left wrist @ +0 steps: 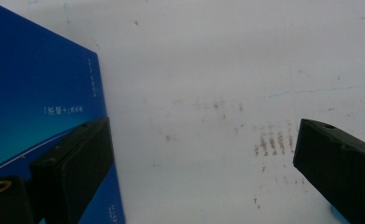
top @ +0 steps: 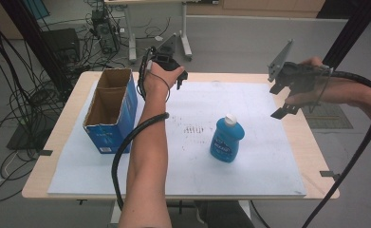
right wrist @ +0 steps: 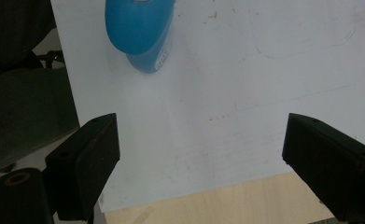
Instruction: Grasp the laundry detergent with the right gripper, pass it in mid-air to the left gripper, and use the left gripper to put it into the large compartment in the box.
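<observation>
A blue bottle (top: 227,138) with a white cap stands upright near the middle of the white sheet (top: 254,171). In the right gripper view the bottle (right wrist: 138,28) is at the top left. An open blue cardboard box (top: 109,111) with two compartments stands at the sheet's left edge. My left gripper (top: 179,78) hovers over the sheet's far edge, just right of the box, open with nothing between its jaws (left wrist: 203,128); the box's blue side (left wrist: 35,93) lies beside its left jaw. My right gripper (top: 278,100) hangs above the sheet's right part, open and empty (right wrist: 200,121).
The wooden table (top: 316,152) shows as a rim around the sheet. Faint brown marks (top: 192,129) stain the sheet's middle. Behind the table are desk legs (top: 185,38), cables and dark equipment (top: 105,33) on the floor. Black poles rise at the far corners.
</observation>
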Demonstrator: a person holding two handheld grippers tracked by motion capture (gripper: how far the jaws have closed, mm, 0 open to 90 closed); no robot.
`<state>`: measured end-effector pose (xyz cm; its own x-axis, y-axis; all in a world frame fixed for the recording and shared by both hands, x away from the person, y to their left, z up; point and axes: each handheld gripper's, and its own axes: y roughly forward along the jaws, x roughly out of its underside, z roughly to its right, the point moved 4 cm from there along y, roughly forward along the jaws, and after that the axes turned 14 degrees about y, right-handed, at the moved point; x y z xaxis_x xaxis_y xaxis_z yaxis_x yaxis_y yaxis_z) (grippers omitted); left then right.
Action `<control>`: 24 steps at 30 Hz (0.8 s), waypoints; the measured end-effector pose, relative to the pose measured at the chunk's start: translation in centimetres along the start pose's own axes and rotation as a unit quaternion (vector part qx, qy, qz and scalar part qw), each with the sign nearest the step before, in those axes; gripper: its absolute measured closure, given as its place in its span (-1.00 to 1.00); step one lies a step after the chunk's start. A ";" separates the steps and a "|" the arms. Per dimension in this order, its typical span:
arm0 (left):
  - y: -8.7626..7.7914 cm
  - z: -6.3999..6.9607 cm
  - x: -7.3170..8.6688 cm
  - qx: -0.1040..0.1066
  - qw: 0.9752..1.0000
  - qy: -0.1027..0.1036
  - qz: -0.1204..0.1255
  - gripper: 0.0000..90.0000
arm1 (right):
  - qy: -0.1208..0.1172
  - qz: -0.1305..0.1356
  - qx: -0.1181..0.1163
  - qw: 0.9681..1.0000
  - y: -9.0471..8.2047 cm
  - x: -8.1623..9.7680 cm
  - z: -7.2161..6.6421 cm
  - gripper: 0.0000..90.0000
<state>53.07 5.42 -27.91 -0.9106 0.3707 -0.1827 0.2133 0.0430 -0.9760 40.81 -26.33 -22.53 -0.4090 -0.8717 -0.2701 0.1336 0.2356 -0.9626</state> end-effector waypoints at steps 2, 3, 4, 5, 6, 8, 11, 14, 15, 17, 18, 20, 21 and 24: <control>-0.1 0.0 0.0 0.001 1.000 0.000 0.002 -0.88 | -0.002 0.003 0.002 1.000 0.0 0.1 0.0 -0.75; -0.1 0.0 0.0 0.001 1.000 -0.001 0.003 -0.88 | 0.003 0.006 0.002 1.000 0.1 0.3 -0.1 -0.76; -0.1 0.0 0.1 0.001 1.000 -0.001 0.003 -0.88 | 0.003 0.009 0.002 1.000 0.2 0.4 0.0 -0.77; -0.1 0.0 0.1 0.000 1.000 0.000 0.003 -0.88 | 0.003 0.009 0.002 1.000 0.2 0.4 0.0 -0.77; -0.2 0.0 0.2 0.001 1.000 0.001 0.002 -0.88 | 0.008 0.012 -0.001 1.000 0.5 0.7 -0.1 -0.77; -0.4 -0.1 0.2 -0.001 1.000 0.004 0.004 -0.88 | 0.011 0.013 -0.001 1.000 0.7 0.8 -0.1 -0.77; -0.7 -0.3 0.3 -0.003 1.000 0.000 0.008 -0.87 | 0.017 0.019 -0.005 1.000 1.2 1.3 -0.2 -0.81; -0.9 -0.4 0.5 -0.004 1.000 0.000 0.009 -0.87 | 0.023 0.026 -0.007 0.999 1.7 1.8 -0.3 -0.83; -1.0 -0.5 0.6 -0.005 1.000 0.002 0.009 -0.87 | 0.024 0.028 -0.008 0.999 1.9 2.0 -0.3 -0.83; -0.9 -0.6 0.8 -0.004 1.000 0.002 0.009 -0.87 | 0.029 0.034 -0.009 0.999 2.4 2.3 -0.4 -0.85; -0.8 -0.7 0.9 -0.005 1.000 0.001 0.007 -0.87 | 0.031 0.038 -0.010 0.999 2.6 2.5 -0.5 -0.86; -0.7 -0.8 1.1 -0.005 1.000 0.000 0.007 -0.87 | 0.035 0.047 -0.013 0.998 3.1 2.8 -0.6 -0.87; -0.6 -0.9 1.2 -0.004 1.000 -0.001 0.007 -0.87 | 0.038 0.050 -0.016 0.998 3.4 3.0 -0.7 -0.87; -0.4 -1.1 1.5 -0.005 1.000 -0.002 0.004 -0.87 | 0.049 0.060 -0.020 0.997 4.3 3.6 -0.7 -0.88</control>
<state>51.98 6.97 -27.70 -0.9100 0.3680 -0.1911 0.2244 0.0492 -0.9733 39.25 -28.15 -27.70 -0.4793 -0.7899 -0.3825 0.1524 0.3543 -0.9226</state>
